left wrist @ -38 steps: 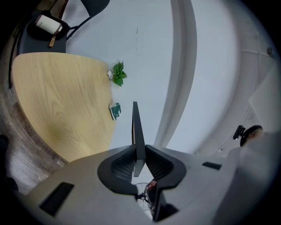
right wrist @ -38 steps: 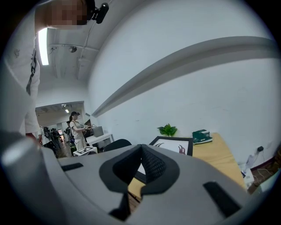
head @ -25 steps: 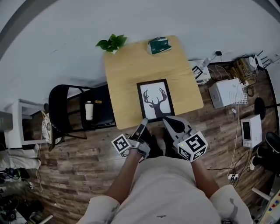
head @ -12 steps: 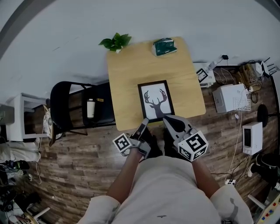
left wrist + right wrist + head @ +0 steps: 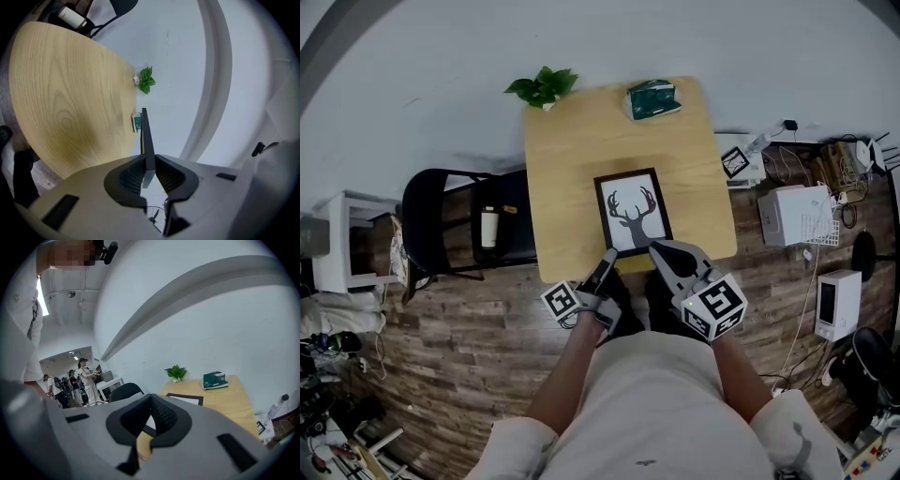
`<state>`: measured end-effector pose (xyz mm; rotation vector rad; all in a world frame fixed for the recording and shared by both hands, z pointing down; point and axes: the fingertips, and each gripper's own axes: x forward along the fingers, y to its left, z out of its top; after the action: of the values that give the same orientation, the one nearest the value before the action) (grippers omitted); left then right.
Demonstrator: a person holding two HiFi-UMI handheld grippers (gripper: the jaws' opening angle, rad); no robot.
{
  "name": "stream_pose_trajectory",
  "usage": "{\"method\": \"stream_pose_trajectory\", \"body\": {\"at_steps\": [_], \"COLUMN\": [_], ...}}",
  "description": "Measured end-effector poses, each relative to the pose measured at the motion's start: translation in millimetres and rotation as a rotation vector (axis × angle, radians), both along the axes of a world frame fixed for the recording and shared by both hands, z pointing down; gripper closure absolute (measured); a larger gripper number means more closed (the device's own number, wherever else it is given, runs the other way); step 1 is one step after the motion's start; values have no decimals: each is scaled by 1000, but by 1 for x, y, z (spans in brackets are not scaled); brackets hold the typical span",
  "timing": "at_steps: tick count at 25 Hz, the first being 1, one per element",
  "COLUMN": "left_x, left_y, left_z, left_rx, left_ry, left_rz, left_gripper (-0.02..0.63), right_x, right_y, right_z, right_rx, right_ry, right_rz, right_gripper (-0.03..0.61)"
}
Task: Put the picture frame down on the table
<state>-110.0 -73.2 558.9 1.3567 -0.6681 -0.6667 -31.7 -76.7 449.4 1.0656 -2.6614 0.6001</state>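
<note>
Obs., standing beside the desk: against half a second and a second ago, almost nothing has moved. The picture frame (deer print, dark border) sits over the same patch, the near half of the desk, face up, long side running away from the person. Only the head view has drifted a little. The frame's place relative to the desk edges looks unchanged.

Left gripper: jaws closed on the frame's near-left edge. Its own view shows the thin edge clamped between the pads, seen edge-on.
Right gripper: jaws closed on the near-right corner. The frame runs out flat beyond them toward the plant and the green box, both well apart from it at the far edge.

Contact: cannot tell whether the underside touches the wood. In the left gripper view the desk top is seen broadly while the frame is edge-on, so the near end is probably a little raised or tilted.

Reading: travel has stopped and both grips persist, so I judge the carry finished and the set-down at its last stage. Still to do: settle the near edge and part both sets of jaws.

Risk: if one side lets go first, the frame may pivot or slide on the smooth top.
</note>
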Motion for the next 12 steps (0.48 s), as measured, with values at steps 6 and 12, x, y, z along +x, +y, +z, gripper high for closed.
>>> {"method": "stream_pose_trajectory", "body": {"at_steps": [6,12], "left_x": [16,32], "left_y": [-19,-36], "left_z": [18,38], "left_rx": [-33,-74], "left_ry": [-3,-11], "left_rz": [-14,-17], "left_gripper": [546,546], "right_x": [16,31], "right_y": [-23,-43], "right_z": [11,25], "right_rx": [-20,-54], "right_ry": [4,-5], "right_rz": [-24,-46], "right_gripper": [580,580]}}
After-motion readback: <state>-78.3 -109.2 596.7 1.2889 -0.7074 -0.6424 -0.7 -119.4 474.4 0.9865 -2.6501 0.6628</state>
